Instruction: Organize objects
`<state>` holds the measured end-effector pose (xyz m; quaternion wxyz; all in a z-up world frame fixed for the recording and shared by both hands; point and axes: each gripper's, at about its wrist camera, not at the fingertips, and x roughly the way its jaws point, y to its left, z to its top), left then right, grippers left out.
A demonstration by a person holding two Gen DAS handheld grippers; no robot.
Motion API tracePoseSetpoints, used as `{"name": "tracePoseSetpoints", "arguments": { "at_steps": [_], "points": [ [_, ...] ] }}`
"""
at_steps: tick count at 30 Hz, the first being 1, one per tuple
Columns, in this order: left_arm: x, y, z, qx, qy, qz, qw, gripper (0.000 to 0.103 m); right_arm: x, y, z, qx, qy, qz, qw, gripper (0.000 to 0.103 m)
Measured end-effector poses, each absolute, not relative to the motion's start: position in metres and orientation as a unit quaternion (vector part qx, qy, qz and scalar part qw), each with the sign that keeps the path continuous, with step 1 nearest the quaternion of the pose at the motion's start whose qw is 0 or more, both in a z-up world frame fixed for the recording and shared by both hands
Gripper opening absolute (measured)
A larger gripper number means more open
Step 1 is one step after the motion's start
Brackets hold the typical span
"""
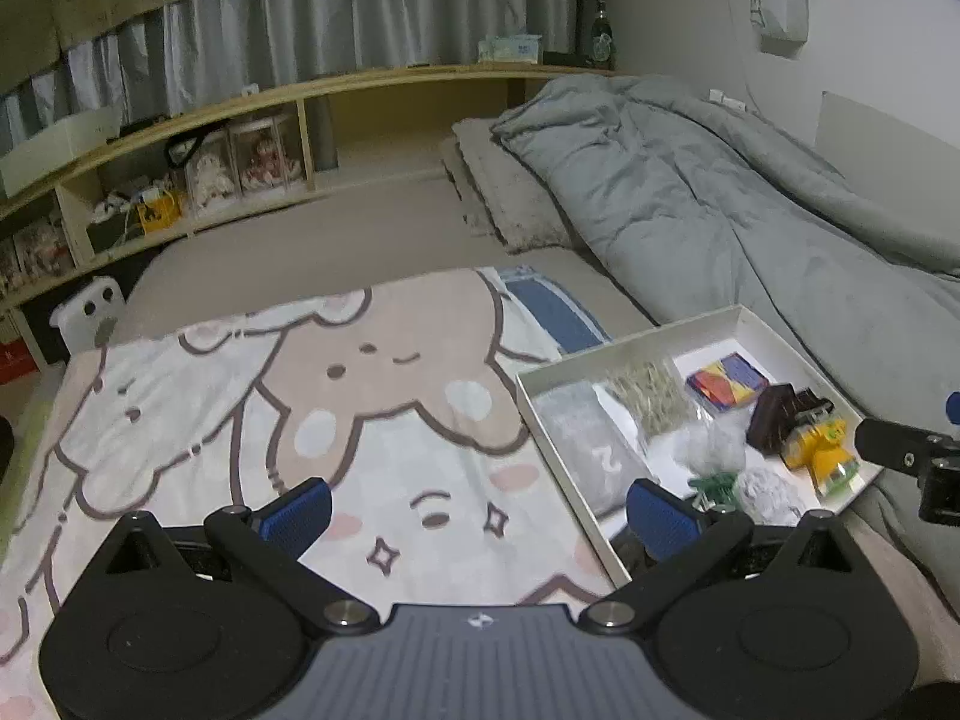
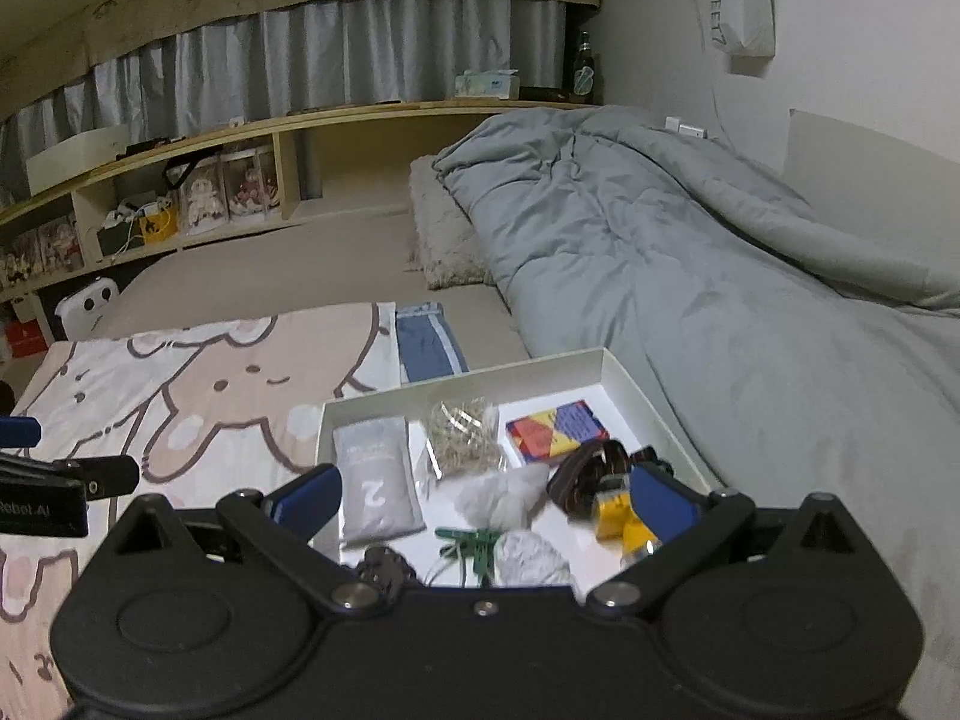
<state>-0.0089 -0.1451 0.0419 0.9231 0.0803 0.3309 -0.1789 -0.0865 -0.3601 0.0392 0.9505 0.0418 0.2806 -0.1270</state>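
Both sets of jaws are spread wide with nothing between them. The left gripper (image 1: 477,516) hangs over the cartoon bear blanket (image 1: 336,420), its right blue pad sitting just at the near corner of the white tray (image 1: 564,456). The right gripper (image 2: 483,501) is parked right over the tray's near end, so the stuff inside shows up between its fingers. In the tray you've got a grey pouch with a "2" on it (image 2: 375,492) along the left side, a clear bag of what looks like rubber bands (image 2: 465,435) next to it, and a colourful little box (image 2: 555,429) toward the far right corner. Closer in there's a dark brown strap thing (image 2: 585,474) touching a yellow toy (image 2: 615,513), some crumpled white material (image 2: 501,498), a grey fuzzy ball (image 2: 528,555) and a small green piece (image 2: 474,546), can't tell what that one is. The tray sits on the bed between the blanket and a rumpled grey duvet (image 2: 690,276). Folded blue fabric (image 2: 429,342) lies just past the tray, and a wooden shelf (image 2: 240,138) runs along the back.
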Motion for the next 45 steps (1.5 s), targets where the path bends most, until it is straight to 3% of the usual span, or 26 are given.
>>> {"name": "tracePoseSetpoints", "arguments": {
  "at_steps": [45],
  "points": [
    [-0.029,-0.116,0.011,0.054,0.364,-0.197,0.909,0.103,-0.109,-0.335,0.011,0.028,0.327,-0.168,0.930,0.103]
  ]
}}
